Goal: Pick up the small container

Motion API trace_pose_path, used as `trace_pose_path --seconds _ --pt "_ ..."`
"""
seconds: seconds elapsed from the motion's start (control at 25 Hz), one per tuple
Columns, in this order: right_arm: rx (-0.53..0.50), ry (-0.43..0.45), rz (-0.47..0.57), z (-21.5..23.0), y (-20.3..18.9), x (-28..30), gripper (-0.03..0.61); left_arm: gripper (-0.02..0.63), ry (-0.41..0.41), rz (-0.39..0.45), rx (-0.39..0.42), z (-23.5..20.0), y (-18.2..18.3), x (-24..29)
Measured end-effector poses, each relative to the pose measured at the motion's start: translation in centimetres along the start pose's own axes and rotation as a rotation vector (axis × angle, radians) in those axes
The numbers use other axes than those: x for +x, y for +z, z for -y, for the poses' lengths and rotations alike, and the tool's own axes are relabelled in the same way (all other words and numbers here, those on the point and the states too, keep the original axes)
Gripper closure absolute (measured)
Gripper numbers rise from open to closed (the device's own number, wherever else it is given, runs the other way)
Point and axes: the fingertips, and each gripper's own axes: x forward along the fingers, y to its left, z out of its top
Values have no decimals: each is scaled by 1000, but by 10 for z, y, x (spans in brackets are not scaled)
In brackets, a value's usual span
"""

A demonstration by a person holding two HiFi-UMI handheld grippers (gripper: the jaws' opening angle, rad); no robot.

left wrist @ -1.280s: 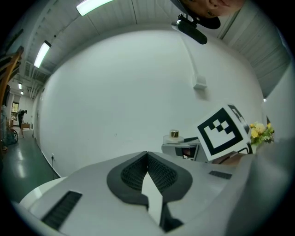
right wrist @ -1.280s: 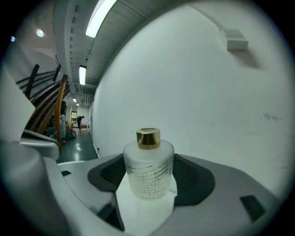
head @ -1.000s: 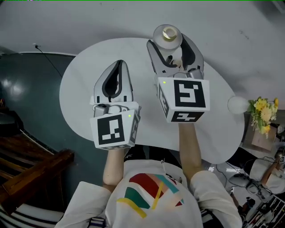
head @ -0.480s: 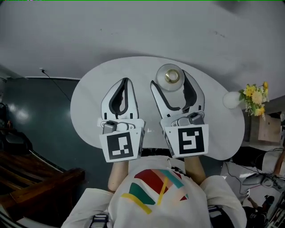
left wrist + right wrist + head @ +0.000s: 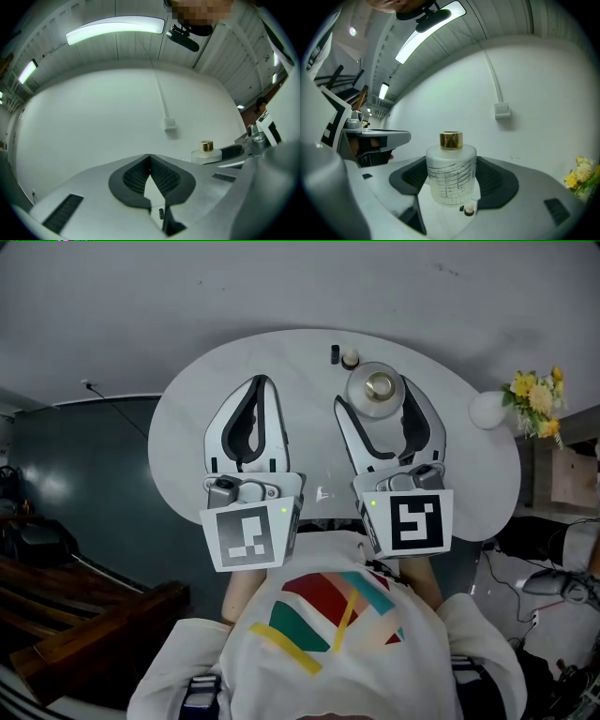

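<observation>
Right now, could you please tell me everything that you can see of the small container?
The small container is a short, round bottle of frosted, glass-like material with a shiny gold cap and thin dark lines printed on its side. It stands upright between the dark ribbed pads of the right gripper, which press on both its sides. It appears to be held just above the white table.
</observation>
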Motion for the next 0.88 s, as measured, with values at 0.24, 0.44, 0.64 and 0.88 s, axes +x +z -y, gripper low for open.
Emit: trace_pose_path --seconds 0.24,0.44,0.64,0.88 --pt "-4 -20 0 8 0 -6 250 595 -39 10 12 17 3 6" --pt "-7 -18 4 10 2 -6 250 595 -55 -2 12 21 0 9" --pt "-4 -27 1 16 1 -7 250 595 -47 -8 13 20 -1 11" --pt "-8 -28 4 20 2 -5 250 595 -27 -17 11 16 -4 12"
